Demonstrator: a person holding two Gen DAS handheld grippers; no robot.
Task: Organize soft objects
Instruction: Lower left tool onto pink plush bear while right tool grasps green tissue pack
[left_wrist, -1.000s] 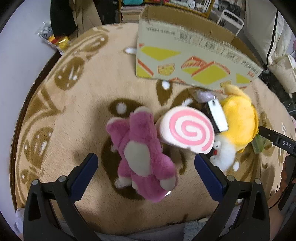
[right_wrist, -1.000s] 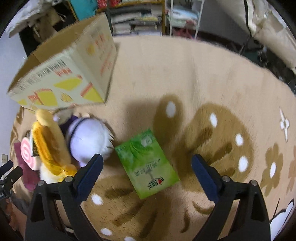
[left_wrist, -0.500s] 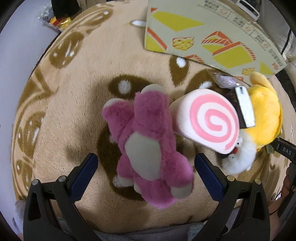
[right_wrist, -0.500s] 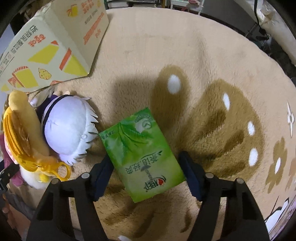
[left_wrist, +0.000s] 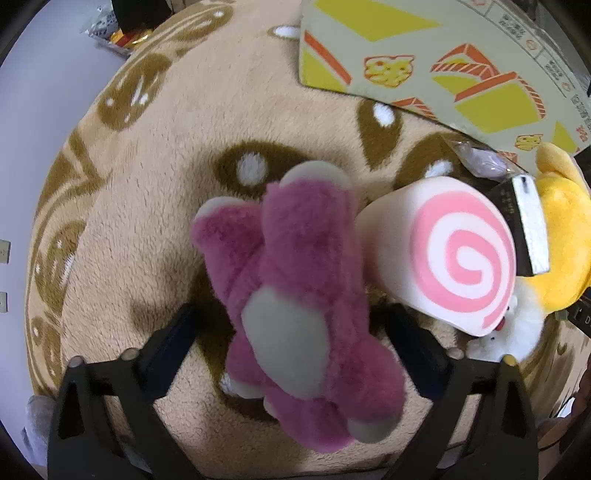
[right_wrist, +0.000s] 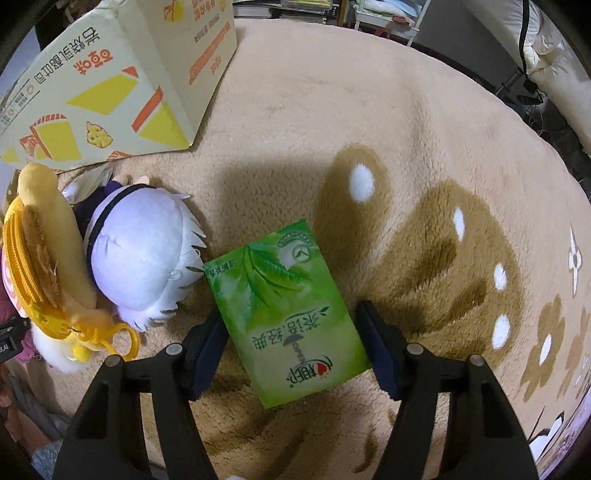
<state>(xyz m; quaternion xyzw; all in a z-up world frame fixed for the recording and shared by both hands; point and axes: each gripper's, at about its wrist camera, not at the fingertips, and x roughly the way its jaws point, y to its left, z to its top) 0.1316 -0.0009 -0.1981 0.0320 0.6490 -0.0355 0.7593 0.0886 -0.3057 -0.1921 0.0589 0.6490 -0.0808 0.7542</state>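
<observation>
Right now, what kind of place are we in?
Likely a home room, floor level. A plush patterned rug covers the floor, with stuffed toys such as a pink bear and a printed carton on it, and cluttered shelves at the back.

Both grippers: black plastic arms, silver screw heads. Left gripper (left_wrist: 295, 332) and right gripper (right_wrist: 291, 332) have dark blue finger pads (right_wrist: 376, 347).

Magenta plush bear (left_wrist: 295, 295) with grey belly; white plush roll (left_wrist: 454, 258), pink spiral face; green leaf-printed tissue pack (right_wrist: 284, 310); tan rug (right_wrist: 369, 129), brown motifs.
</observation>
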